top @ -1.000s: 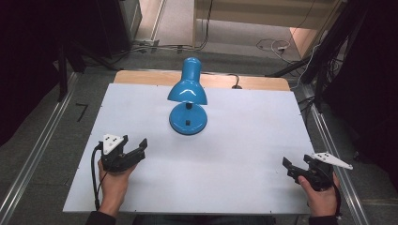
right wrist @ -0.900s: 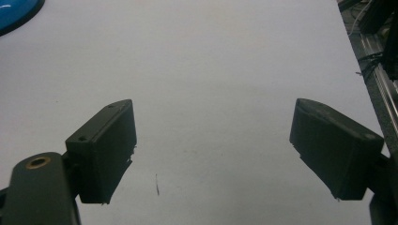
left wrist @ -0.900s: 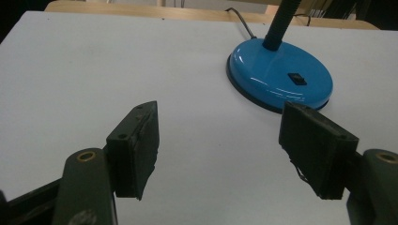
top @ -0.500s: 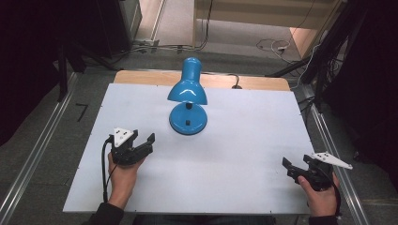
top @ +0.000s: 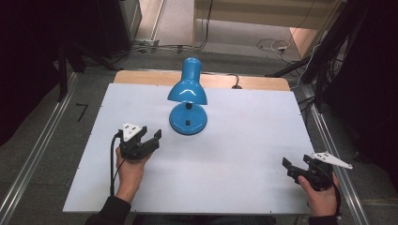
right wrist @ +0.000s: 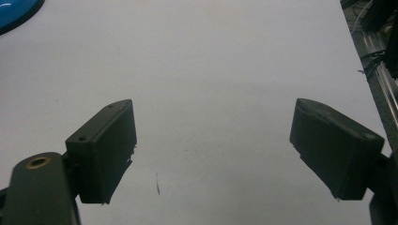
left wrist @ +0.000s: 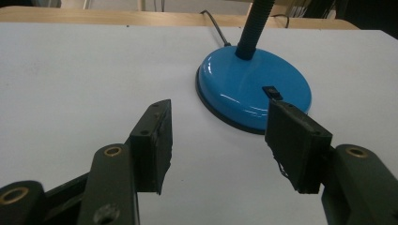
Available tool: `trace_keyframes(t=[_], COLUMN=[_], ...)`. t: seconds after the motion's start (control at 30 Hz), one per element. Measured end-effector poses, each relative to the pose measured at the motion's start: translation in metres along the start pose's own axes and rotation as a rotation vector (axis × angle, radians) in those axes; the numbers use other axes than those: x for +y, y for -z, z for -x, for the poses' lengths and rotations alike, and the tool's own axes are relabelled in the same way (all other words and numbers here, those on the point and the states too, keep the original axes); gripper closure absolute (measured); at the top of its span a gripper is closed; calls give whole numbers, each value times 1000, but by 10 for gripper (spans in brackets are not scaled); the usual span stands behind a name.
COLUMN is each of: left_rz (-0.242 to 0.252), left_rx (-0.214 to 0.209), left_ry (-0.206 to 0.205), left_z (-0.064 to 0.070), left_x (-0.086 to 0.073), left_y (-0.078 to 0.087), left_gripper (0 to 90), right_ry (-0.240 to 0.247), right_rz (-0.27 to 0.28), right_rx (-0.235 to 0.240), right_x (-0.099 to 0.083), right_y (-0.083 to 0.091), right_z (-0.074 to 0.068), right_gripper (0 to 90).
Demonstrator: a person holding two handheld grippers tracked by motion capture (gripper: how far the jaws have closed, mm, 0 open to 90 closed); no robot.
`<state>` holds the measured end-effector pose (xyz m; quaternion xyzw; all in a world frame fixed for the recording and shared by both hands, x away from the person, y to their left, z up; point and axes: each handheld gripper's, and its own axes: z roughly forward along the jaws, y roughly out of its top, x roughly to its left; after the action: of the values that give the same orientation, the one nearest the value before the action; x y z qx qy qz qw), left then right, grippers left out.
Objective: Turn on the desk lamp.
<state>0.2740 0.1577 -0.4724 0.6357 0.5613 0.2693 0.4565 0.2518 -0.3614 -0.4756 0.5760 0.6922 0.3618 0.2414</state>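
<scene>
Worktop (top: 244,154) with a blue desk lamp (top: 187,101) standing toward the middle of its far edge, shade tipped forward over a round base (left wrist: 253,91), cord running off past the far edge. The left tool (top: 149,139) sits near the left-hand edge, just short of the lamp and angled toward it; its jaws stand apart with nothing between them. Seen from the left gripper view, the left tool (left wrist: 220,140) frames the near rim of the base, and the small black switch (left wrist: 272,92) on top of the base sits just above the jaw shown at the right. Base and jaws are near one another but not touching. The right tool (top: 294,168) rests by the near right corner, well apart from the lamp, jaws likewise spread and empty; in the right gripper view, the right tool (right wrist: 211,150) faces bare white surface, with a sliver of blue base at the upper left corner.

The step in hand appears to be an approach of the left tool to the lamp base, probably to the switch. To do it well, the tool should go in level and slow, one jaw tip centred on the switch and pressed straight down, so that the light base does not slide toward the far edge. A sideways push on the rim risks turning the lamp.
</scene>
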Motion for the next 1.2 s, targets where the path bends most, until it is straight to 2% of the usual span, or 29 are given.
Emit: trace_keyframes(t=[0.77,1.1,1.2], left_rz=[3,-3,-7], left_rx=[-12,-19,-12], left_ry=[-27,-44,-67], left_z=[16,23,25], left_x=[8,9,8], left_y=[-21,-31,-37], left_gripper=[452,540,564], right_ry=[-2,-6,-7], right_rz=[-1,-2,-8], right_rx=[5,7,6], right_x=[0,0,0], right_y=[0,0,0], right_z=[0,1,1], right_gripper=[133,133,133])
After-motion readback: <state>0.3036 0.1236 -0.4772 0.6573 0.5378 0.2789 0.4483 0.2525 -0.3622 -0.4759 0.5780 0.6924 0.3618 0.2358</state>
